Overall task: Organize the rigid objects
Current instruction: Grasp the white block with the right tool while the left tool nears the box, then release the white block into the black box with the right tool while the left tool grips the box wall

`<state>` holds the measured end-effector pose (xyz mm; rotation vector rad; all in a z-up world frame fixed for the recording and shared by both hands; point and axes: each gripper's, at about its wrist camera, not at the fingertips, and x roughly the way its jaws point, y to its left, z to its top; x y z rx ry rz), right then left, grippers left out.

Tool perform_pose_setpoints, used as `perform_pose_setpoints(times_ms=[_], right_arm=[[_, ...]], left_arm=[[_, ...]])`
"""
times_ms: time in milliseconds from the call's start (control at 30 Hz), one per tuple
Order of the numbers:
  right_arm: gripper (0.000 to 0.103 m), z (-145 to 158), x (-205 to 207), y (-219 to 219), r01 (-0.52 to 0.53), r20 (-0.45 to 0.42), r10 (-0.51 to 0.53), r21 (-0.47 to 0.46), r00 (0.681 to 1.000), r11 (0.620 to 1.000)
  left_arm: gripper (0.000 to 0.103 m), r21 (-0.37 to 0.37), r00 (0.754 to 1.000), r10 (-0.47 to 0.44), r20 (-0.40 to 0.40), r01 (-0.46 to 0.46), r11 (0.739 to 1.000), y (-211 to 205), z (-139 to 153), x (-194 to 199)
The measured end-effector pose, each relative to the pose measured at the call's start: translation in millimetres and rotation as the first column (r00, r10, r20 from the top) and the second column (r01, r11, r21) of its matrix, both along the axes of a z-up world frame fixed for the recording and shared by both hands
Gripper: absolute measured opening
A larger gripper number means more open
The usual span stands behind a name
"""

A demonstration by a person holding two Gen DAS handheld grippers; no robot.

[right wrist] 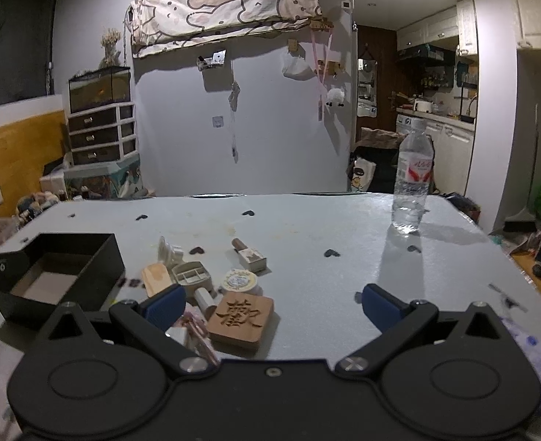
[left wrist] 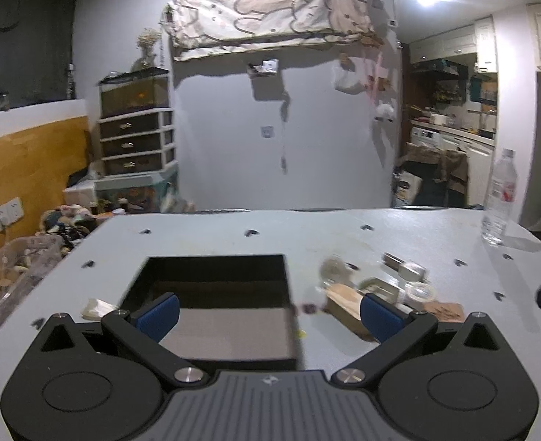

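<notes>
An open black box (left wrist: pixel 215 286) sits on the grey table, straight ahead of my left gripper (left wrist: pixel 268 312), which is open and empty just in front of it. The box also shows at the left of the right wrist view (right wrist: pixel 68 275). A cluster of small items lies right of the box: a carved wooden block (right wrist: pixel 241 318), a round tin (right wrist: pixel 239 281), a small square bottle (right wrist: pixel 250 255), a beige plastic piece (right wrist: pixel 193 273), a wooden paddle (right wrist: pixel 156 277). My right gripper (right wrist: pixel 270 307) is open and empty, the carved block just inside its left finger.
A clear water bottle (right wrist: pixel 413 180) stands at the far right of the table (right wrist: pixel 307 228); it also shows in the left wrist view (left wrist: pixel 500 198). A crumpled white scrap (left wrist: pixel 96 308) lies left of the box. Drawers and clutter stand beyond the table's left edge.
</notes>
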<state>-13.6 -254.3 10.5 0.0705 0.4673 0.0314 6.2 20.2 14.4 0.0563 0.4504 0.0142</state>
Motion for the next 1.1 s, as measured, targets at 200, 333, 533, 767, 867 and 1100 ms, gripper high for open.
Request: perform_pose_setpoints(times_ms=[200, 333, 533, 767, 867, 1100], right_arm=[[0.103, -21.3, 11.2, 19.9, -0.086, -0.033, 0.087, 0.031, 0.996, 0.996], [0.103, -36.5, 21.5, 37.7, -0.152, -0.088, 0.158, 0.064, 0.984, 0.986], [0.095, -60.3, 37.3, 64.2, -0.203, -0.172, 0.216, 0.092, 0.961, 0.975], [0.074, -83.2, 61.8, 83.4, -0.189, -0.256, 0.213, 0.117, 0.943, 0.975], [0.069, -87.2, 71.9, 89.0, -0.174, -0.275, 0.195, 0.097, 0.942, 0.980], [0.060, -89.6, 88.9, 98.9, -0.158, -0.300, 0.162, 0.039, 0.940, 0.987]], left_arm=[[0.103, 0.018, 0.998, 0.066, 0.013, -0.066, 0.998, 31.6, -2.9, 17.6], [0.103, 0.028, 0.996, 0.092, -0.002, -0.092, 0.995, 57.6, -8.1, 31.4], [0.103, -0.013, 0.982, 0.152, -0.108, -0.154, 0.988, 104.2, -19.6, 55.5], [0.083, -0.046, 0.963, 0.178, -0.203, -0.191, 0.980, 146.8, -38.0, 83.3], [0.069, -0.075, 0.951, 0.176, -0.253, -0.200, 0.977, 161.2, -46.8, 96.4], [0.038, -0.120, 0.939, 0.107, -0.328, -0.154, 0.981, 171.4, -63.9, 116.4]])
